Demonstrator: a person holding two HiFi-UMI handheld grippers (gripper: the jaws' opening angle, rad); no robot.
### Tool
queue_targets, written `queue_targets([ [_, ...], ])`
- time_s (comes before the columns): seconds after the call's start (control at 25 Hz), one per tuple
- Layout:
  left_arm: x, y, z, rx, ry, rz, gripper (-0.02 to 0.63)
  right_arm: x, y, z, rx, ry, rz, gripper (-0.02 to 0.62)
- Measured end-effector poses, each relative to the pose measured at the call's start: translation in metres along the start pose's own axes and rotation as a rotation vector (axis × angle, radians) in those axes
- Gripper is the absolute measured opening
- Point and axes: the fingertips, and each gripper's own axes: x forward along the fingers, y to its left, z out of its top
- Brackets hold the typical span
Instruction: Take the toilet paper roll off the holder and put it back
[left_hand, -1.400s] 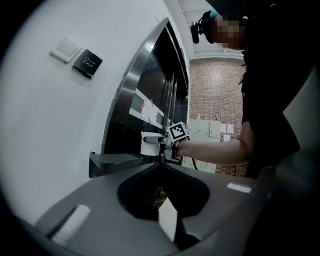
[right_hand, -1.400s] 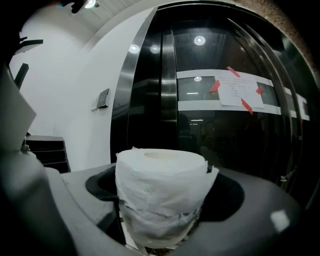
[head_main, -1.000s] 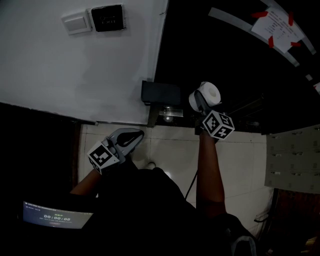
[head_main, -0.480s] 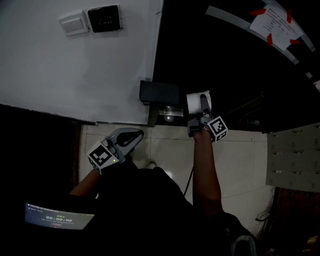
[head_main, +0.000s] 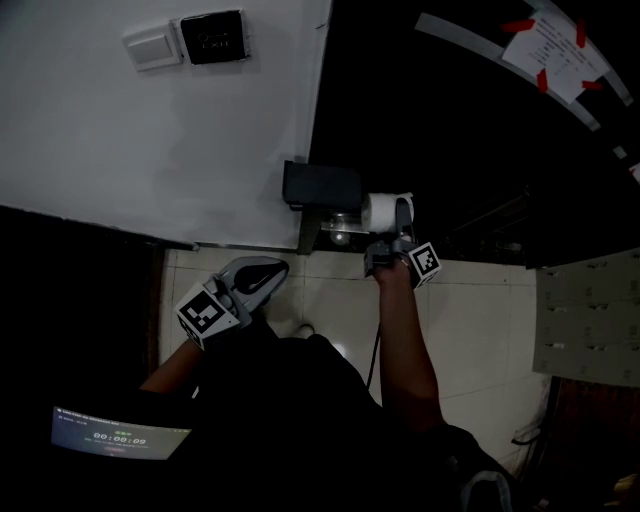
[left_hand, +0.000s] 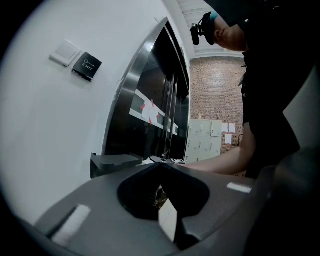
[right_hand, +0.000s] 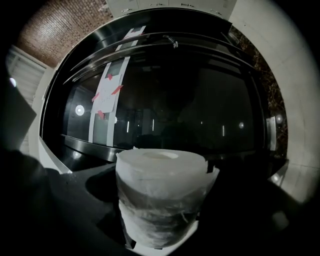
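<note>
Presently the roll (head_main: 383, 208) is being clamped between the jaws of the right gripper (head_main: 393, 230), which are pressing on its two sides. In the right gripper view the roll (right_hand: 161, 185) is filling the gap between the jaws, with its cored end turned upward in that view. It is being held off the floor (head_main: 480, 330), just beside the right side of the holder (head_main: 322, 185). The holder is a dark box being carried on the wall (head_main: 150, 150), at the edge where the white surface meets a dark glass door (head_main: 470, 130). A shiny bracket (head_main: 338, 230) is being shown just under the holder, near the roll. Whether the roll is touching the holder or bracket cannot be told.

The left gripper (head_main: 262, 274) is being held low over the floor tiles, well apart from the holder and down to its left. Its jaws are being kept together, tips meeting, with nothing between them.

A white switch (head_main: 152, 45) and a black plate (head_main: 213, 37) are being shown side by side high on the wall. A paper (head_main: 555, 45) is being held to the door by red tape.
</note>
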Motion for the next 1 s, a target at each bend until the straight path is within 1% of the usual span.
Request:
queue_targets([
  [0.2, -0.003, 0.002, -0.002, 0.008, -0.004, 0.008, 0.003, 0.003, -0.006, -0.008, 0.011, 0.008, -0.016, 0.459],
  [0.32, -0.003, 0.003, -0.004, 0.016, -0.011, 0.007, 0.003, 0.007, -0.016, -0.006, 0.008, 0.013, -0.004, 0.459],
  [0.56, -0.005, 0.004, -0.001, 0.010, -0.005, 0.021, 0.003, 0.010, -0.026, -0.017, 0.018, 0.018, -0.046, 0.459],
  [0.64, -0.006, 0.005, 0.000, 0.003, 0.001, 0.026, 0.003, 0.013, -0.029, -0.021, 0.018, 0.025, -0.051, 0.459],
  [0.72, -0.008, 0.006, -0.003, 0.016, 0.001, 0.029, 0.003, 0.015, -0.029, -0.027, 0.019, 0.028, -0.048, 0.459],
  [0.92, -0.010, 0.008, -0.003, 0.018, -0.011, 0.036, 0.003, 0.015, -0.030, -0.029, 0.047, -0.004, -0.047, 0.459],
  [1.0, -0.011, 0.007, -0.001, 0.006, -0.002, 0.039, 0.003, 0.015, -0.027, -0.031, 0.058, -0.007, -0.041, 0.459],
])
